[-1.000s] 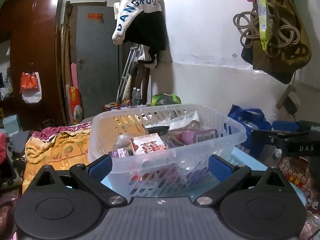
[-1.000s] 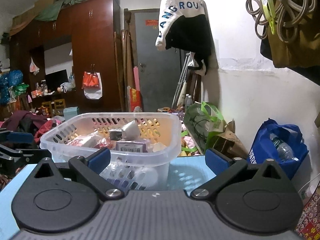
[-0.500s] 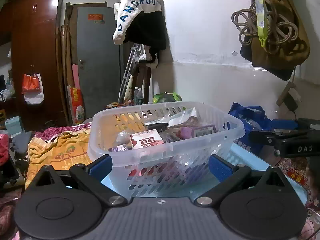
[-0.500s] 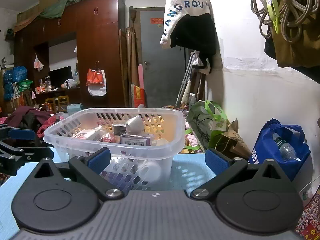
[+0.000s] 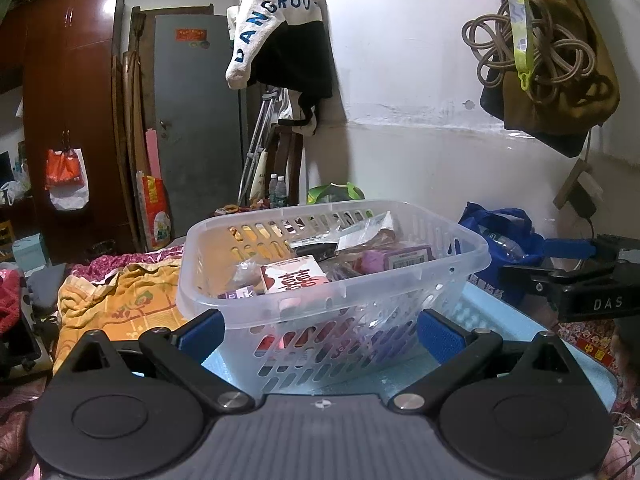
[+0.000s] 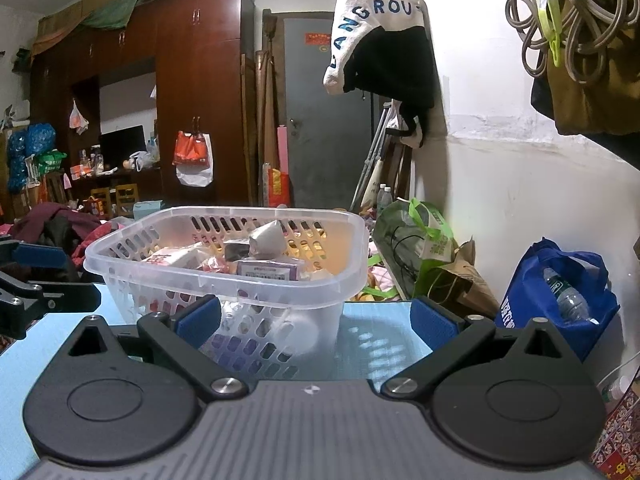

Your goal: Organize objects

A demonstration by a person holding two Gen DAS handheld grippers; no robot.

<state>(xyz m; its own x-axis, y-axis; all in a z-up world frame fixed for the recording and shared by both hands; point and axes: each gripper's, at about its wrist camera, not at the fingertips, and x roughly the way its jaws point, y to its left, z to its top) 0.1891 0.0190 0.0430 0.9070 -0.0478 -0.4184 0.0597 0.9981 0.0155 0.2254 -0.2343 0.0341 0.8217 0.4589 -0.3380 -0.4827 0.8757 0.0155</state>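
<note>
Light-blue tabletop [image 6: 380, 332] bearing, at 12 o'clock of both views, a clear basket [image 5: 332, 280] heaped with small packets, red-printed box [image 5: 294, 278] foremost; left tongs [image 5: 320, 330] and right tongs [image 6: 314, 320] spread, empty: either sorting-in finished or unloading pending.

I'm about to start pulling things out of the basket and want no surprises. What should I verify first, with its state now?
1. Left gripper open and empty: ok.
2. Right gripper open and empty: ok.
3. Basket upright on the blue table: ok.
4. Red-and-white box on top, reachable: ok.
5. Purple barcoded packet free of neighbours: cannot tell.
6. Bare table space right of the basket for sorting: ok.
</note>
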